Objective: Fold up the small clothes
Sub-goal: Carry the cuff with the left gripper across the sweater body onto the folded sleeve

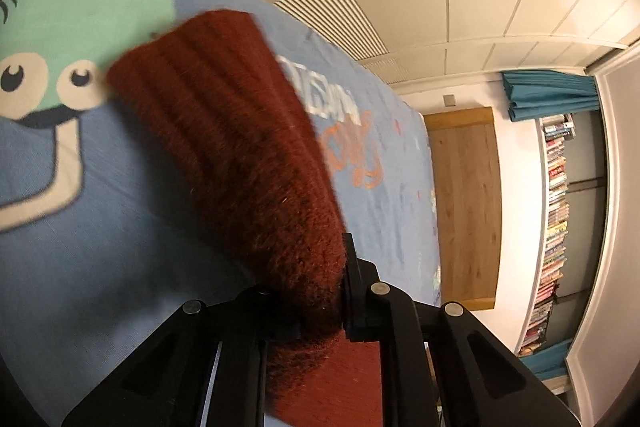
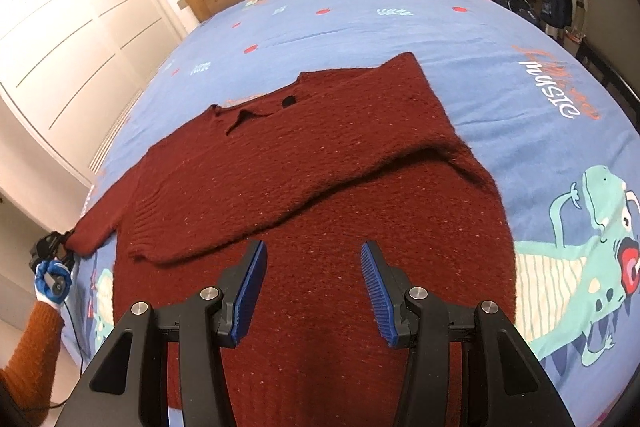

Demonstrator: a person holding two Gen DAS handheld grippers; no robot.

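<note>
1. Left wrist view: the left gripper (image 1: 320,307) is clamping the cuff end of a sleeve of the dark red, ribbed knitted sweater (image 1: 236,131). The black fingers are showing at the bottom centre with the wool bunched between them. The sleeve is running from there up towards the upper left of the frame, lifted off the blue cartoon-printed bedsheet (image 1: 100,227); it looks to be held out taut so that it can be laid across the body as a fold. The picture is blurring along the sleeve edges, so the knit detail is only partly readable. A wooden headboard (image 1: 464,203) is standing at the right of the frame.

2. Right wrist view: the right gripper (image 2: 312,291) is hanging released, its blue ribbed pads (image 2: 250,291) spread wide apart above the lower body of the sweater (image 2: 320,155) and gripping nothing. It is probably waiting over the hem for its next grasp. The sweater is lying flat in the middle of the frame on the bedsheet (image 2: 360,19), neckline towards the top. One sleeve is already lying folded across the chest, its thick edge running diagonally. The other sleeve is stretching out to the left edge, where the left gripper (image 2: 60,243), in a blue-gloved hand (image 2: 52,279), is holding its cuff.
</note>
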